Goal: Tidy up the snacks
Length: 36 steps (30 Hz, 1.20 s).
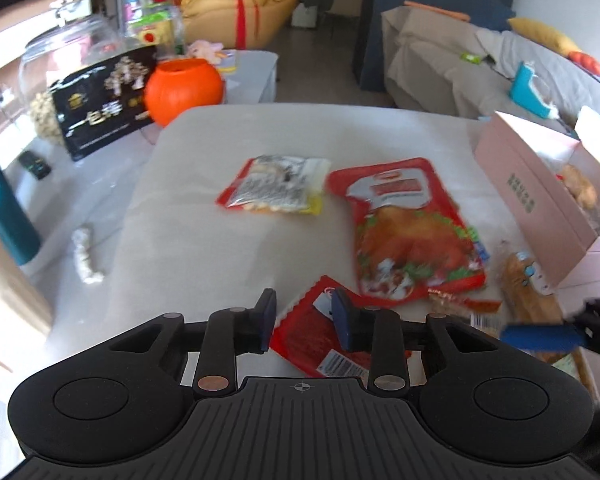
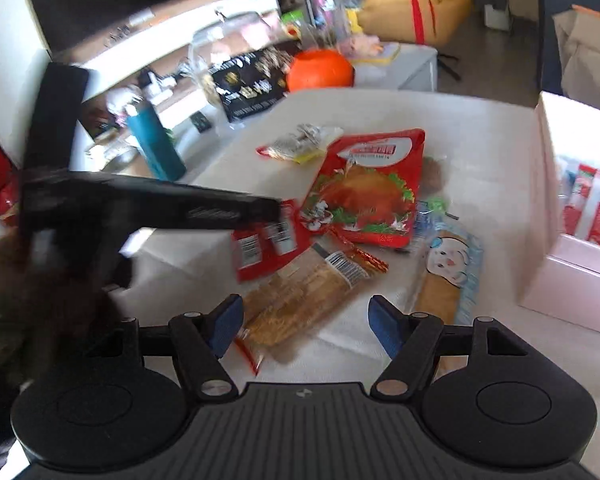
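We are narrowing the left gripper (image 1: 303, 322) around the near red packet's (image 1: 320, 344) edge, though we cannot tell whether the pads are pinching yet; it may be slipping free. The right gripper (image 2: 305, 326) is hanging open over the bread pack (image 2: 300, 292), risking snagging neighbours before the far-right pink box (image 2: 548, 216).

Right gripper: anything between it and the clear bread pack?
Nothing visible. The bread pack lies just ahead of the open right gripper, its near end between the fingers. The left gripper is farther back over the red packet.
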Motion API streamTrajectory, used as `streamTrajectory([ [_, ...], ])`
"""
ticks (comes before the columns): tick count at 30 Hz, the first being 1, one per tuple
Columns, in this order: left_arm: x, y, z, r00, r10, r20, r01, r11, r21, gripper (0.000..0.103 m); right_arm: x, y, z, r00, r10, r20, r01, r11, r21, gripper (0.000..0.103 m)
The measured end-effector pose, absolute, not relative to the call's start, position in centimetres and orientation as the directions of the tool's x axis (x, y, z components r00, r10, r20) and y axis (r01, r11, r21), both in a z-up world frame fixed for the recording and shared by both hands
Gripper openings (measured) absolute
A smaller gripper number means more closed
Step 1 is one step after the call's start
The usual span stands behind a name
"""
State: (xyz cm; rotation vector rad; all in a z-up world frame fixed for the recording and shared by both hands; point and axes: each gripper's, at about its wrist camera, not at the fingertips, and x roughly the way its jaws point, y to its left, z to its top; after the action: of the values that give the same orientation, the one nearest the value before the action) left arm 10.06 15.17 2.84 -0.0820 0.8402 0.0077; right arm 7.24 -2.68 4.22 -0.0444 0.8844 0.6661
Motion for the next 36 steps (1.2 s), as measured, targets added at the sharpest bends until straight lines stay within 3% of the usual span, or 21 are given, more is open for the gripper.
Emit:
streamTrajectory([
  [3, 9.3, 15.7, 3.0, 0.667, -0.019, -0.745, -0.089, 0.990, -0.105, 0.036, 8.5, -1.4, 3.6, 0.442, 0.517, -0.733, -0.544, 0.804, 0.239, 0.069],
  [5, 8.3, 16.3, 3.3, 0.677, -0.030, -0.735, -0.131, 0.978, -0.160, 0.036, 8.4, -1.2, 3.7, 0.424, 0.533, -0.732, -0.561, 0.789, 0.250, 0.050],
  [7, 7.4, 17.1, 3.5, 0.684, -0.065, -0.727, -0.160, 0.958, -0.236, 0.036, 7.3, -1.6, 4.1, 0.412, 0.553, -0.724, -0.608, 0.759, 0.233, 0.040],
  [9, 6.7, 17.6, 3.5, 0.682, -0.093, -0.725, -0.186, 0.937, -0.295, 0.036, 6.4, -2.9, 4.4, 0.406, 0.566, -0.717, -0.629, 0.743, 0.230, 0.021],
  [10, 6.8, 17.6, 3.5, 0.680, -0.100, -0.727, -0.193, 0.931, -0.309, 0.036, 6.2, -3.5, 4.5, 0.409, 0.555, -0.724, -0.627, 0.747, 0.219, 0.004],
  [11, 7.0, 17.5, 3.4, 0.677, -0.104, -0.728, -0.194, 0.930, -0.313, 0.036, 6.2, -3.9, 4.6, 0.422, 0.534, -0.732, -0.622, 0.759, 0.195, 0.003],
  [16, 9.2, 15.6, 2.8, 0.686, -0.068, -0.724, -0.163, 0.956, -0.244, 0.042, 6.2, -4.2, 4.8, 0.438, 0.519, -0.734, -0.602, 0.776, 0.190, 0.006],
  [18, 10.1, 14.4, 2.5, 0.689, -0.053, -0.723, -0.103, 0.980, -0.170, 0.045, 6.2, -4.1, 4.7, 0.419, 0.540, -0.730, -0.600, 0.768, 0.223, 0.012],
  [22, 9.8, 12.7, 2.6, 0.685, -0.026, -0.728, -0.021, 0.998, -0.055, 0.048, 5.2, -3.5, 4.3, 0.438, 0.523, -0.731, -0.617, 0.766, 0.179, 0.050],
  [27, 6.5, 13.7, 3.7, 0.711, 0.094, -0.697, -0.083, 0.995, 0.050, 0.047, 4.7, -3.7, 3.7, 0.447, 0.515, -0.732, -0.619, 0.768, 0.163, 0.058],
  [29, 5.1, 15.5, 4.0, 0.709, 0.047, -0.703, -0.129, 0.990, -0.063, 0.045, 4.1, -3.7, 3.6, 0.462, 0.500, -0.733, -0.628, 0.767, 0.127, 0.062],
  [32, 4.8, 18.5, 3.4, 0.679, -0.137, -0.721, -0.178, 0.922, -0.343, 0.045, 2.6, -3.5, 3.1, 0.487, 0.483, -0.727, -0.652, 0.755, 0.065, 0.071],
  [36, 6.7, 18.2, 2.7, 0.674, -0.124, -0.728, -0.212, 0.912, -0.351, 0.046, 0.4, -2.8, 2.3, 0.553, 0.449, -0.702, -0.663, 0.747, -0.044, 0.073],
])
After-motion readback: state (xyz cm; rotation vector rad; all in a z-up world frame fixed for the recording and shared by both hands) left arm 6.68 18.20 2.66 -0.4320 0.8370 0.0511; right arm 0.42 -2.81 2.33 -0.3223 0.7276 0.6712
